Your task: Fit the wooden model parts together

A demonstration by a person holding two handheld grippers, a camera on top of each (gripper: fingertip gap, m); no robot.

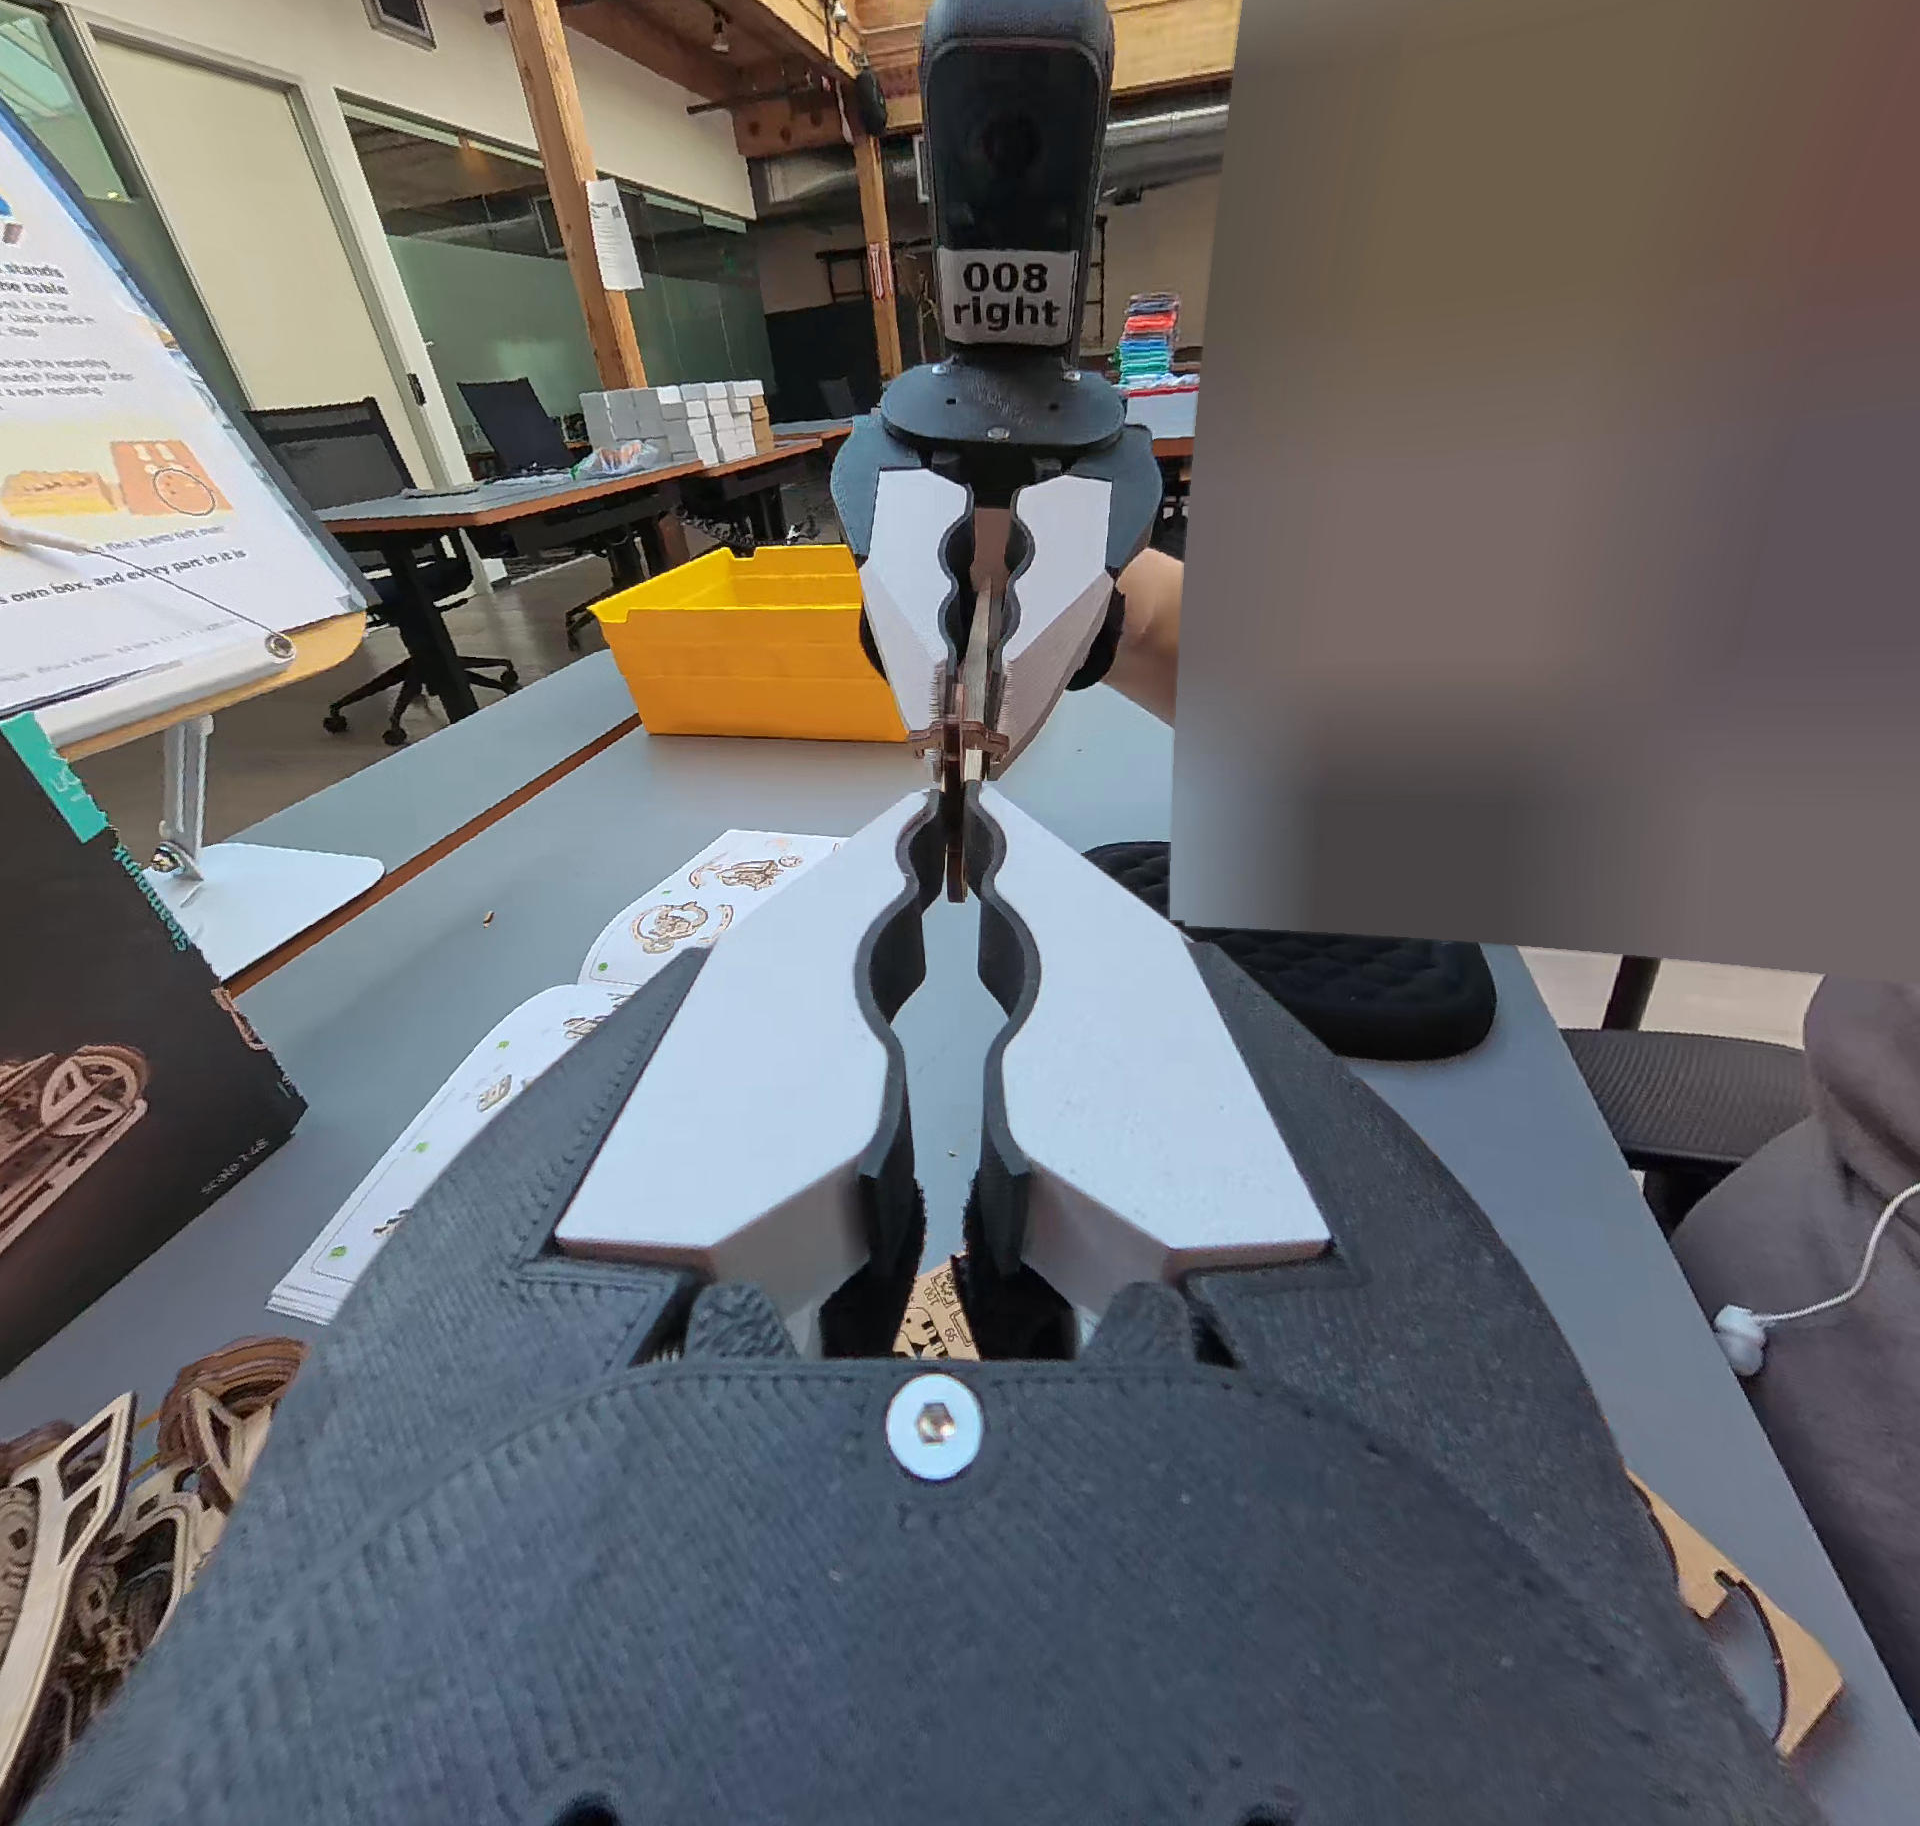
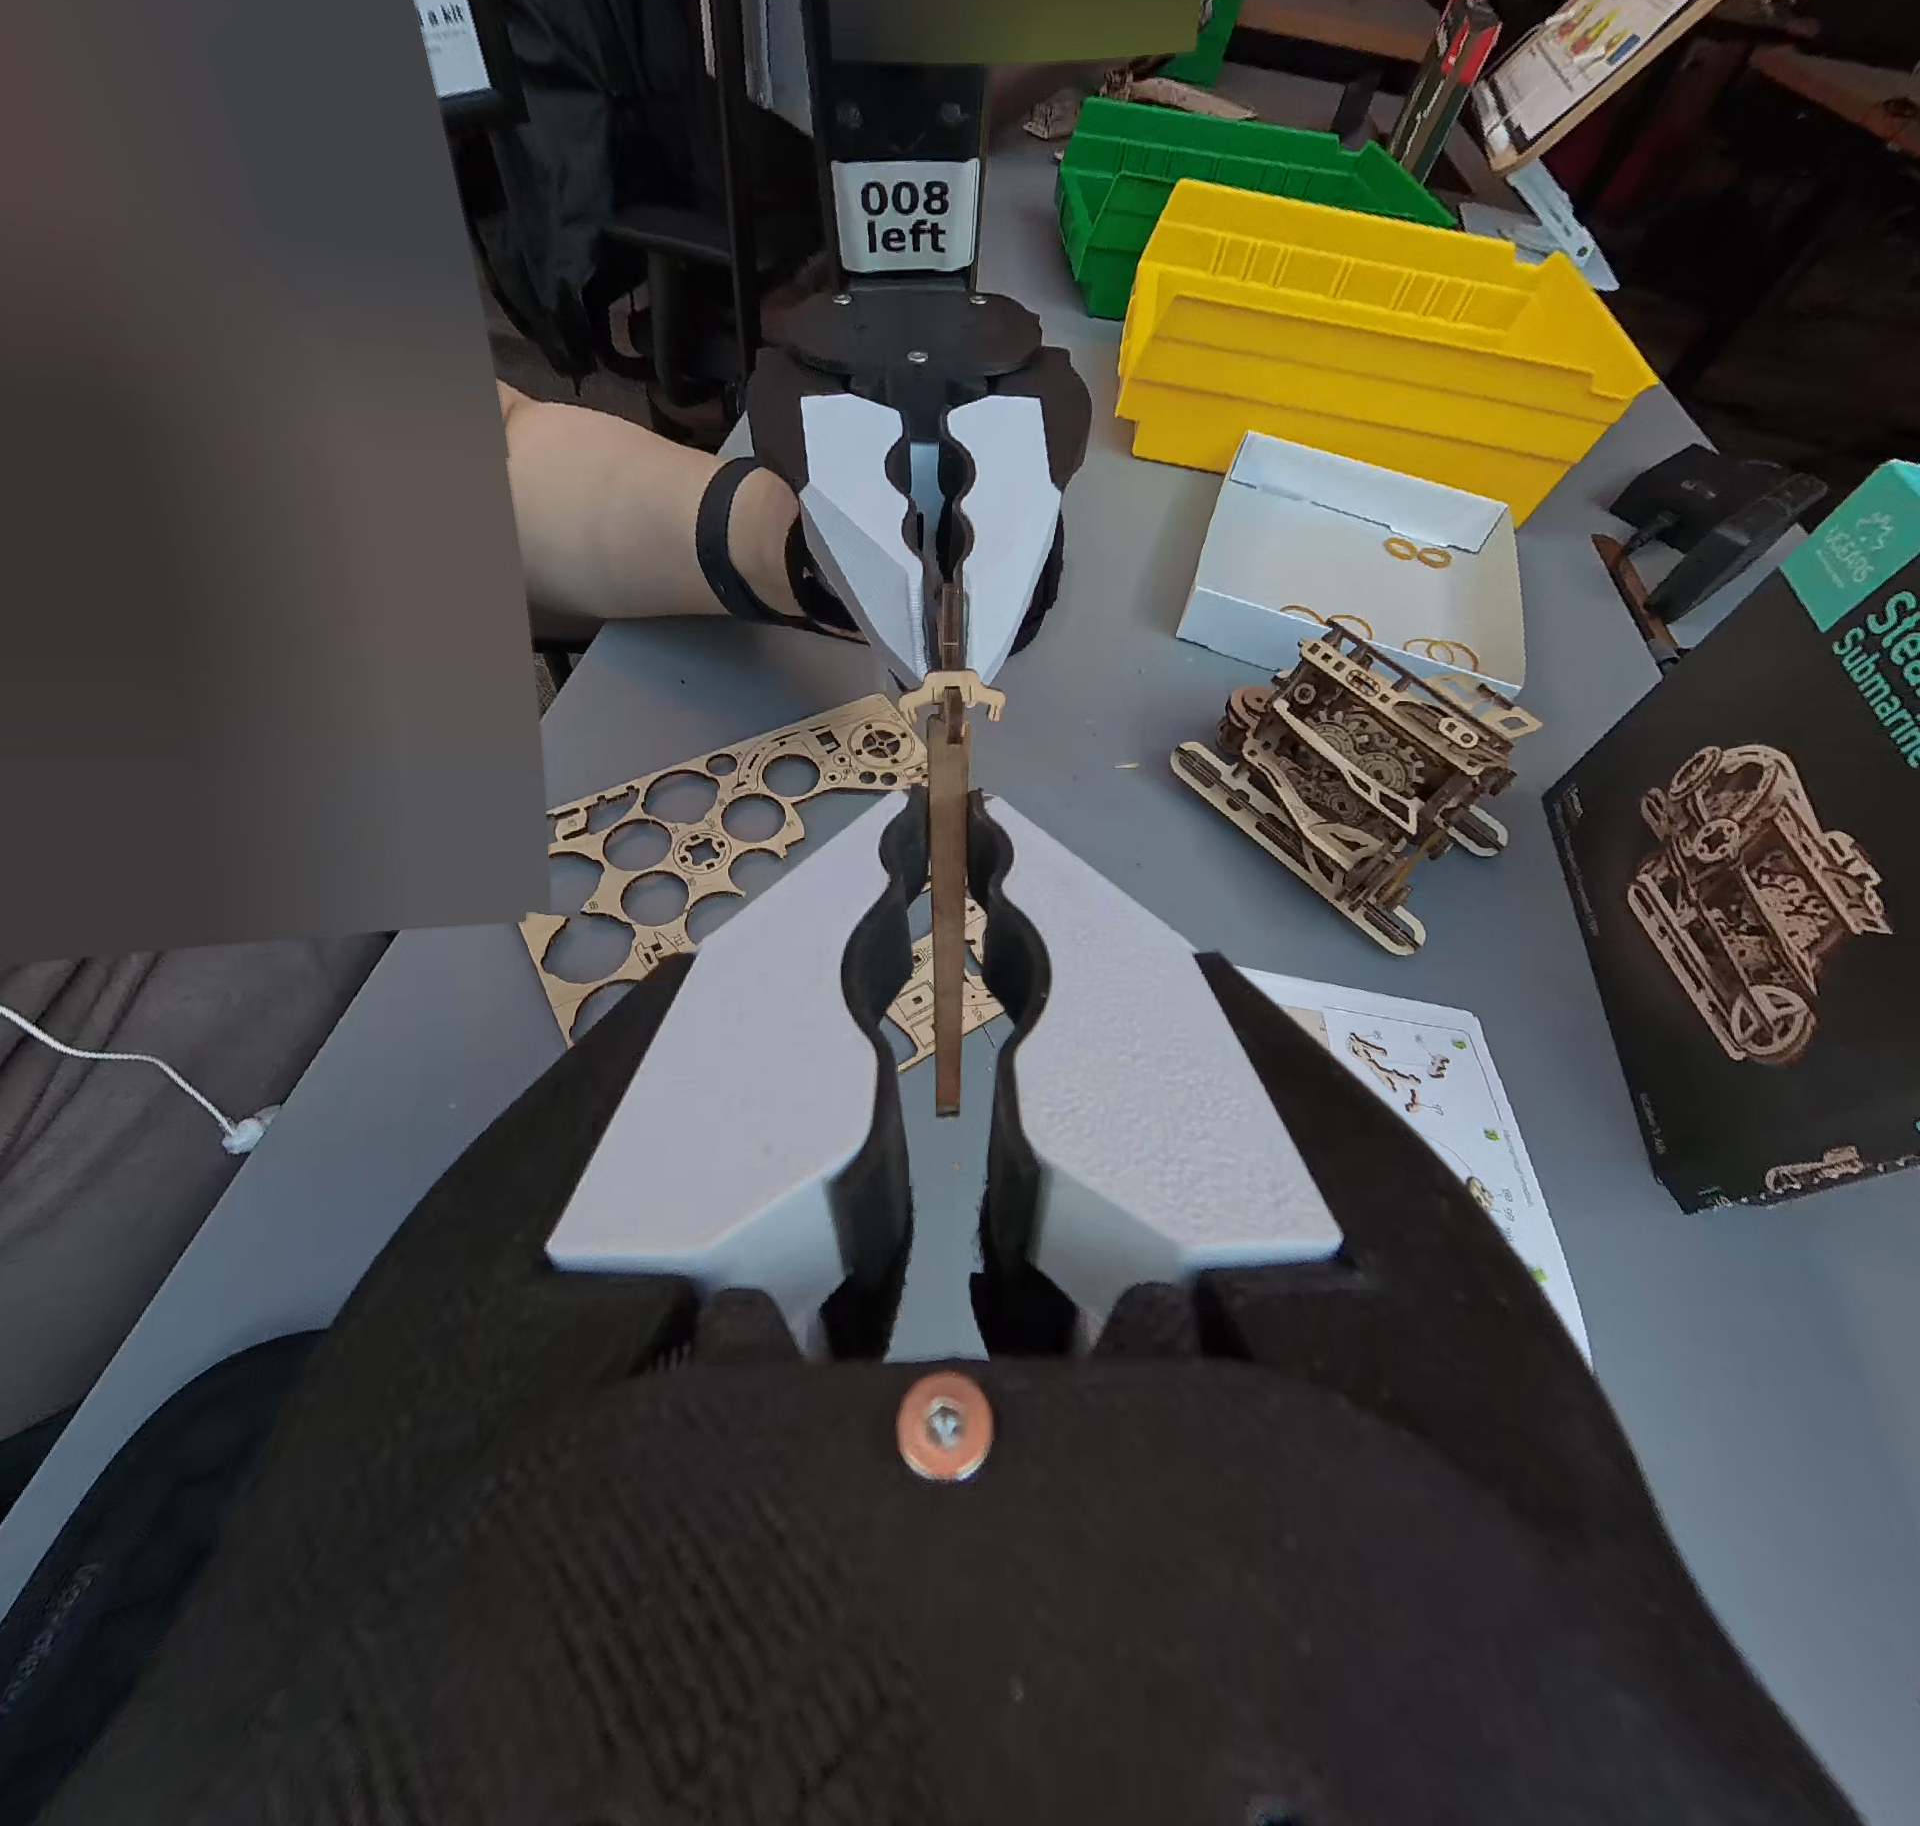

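Both claws face off tip to tip above the bench (image 2: pixel 1143 737), left claw (image 1: pixel 951 810) and right claw (image 2: pixel 945 810) each clamped on a thin wooden part (image 2: pixel 948 945), edges lined up so they can slot together.

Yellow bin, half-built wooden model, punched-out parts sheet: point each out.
yellow bin (image 2: pixel 1361 379): right wrist view, on its near side wall.
half-built wooden model (image 2: pixel 1351 779): right wrist view, on its geared middle.
punched-out parts sheet (image 2: pixel 665 841): right wrist view, among its round cut-outs.
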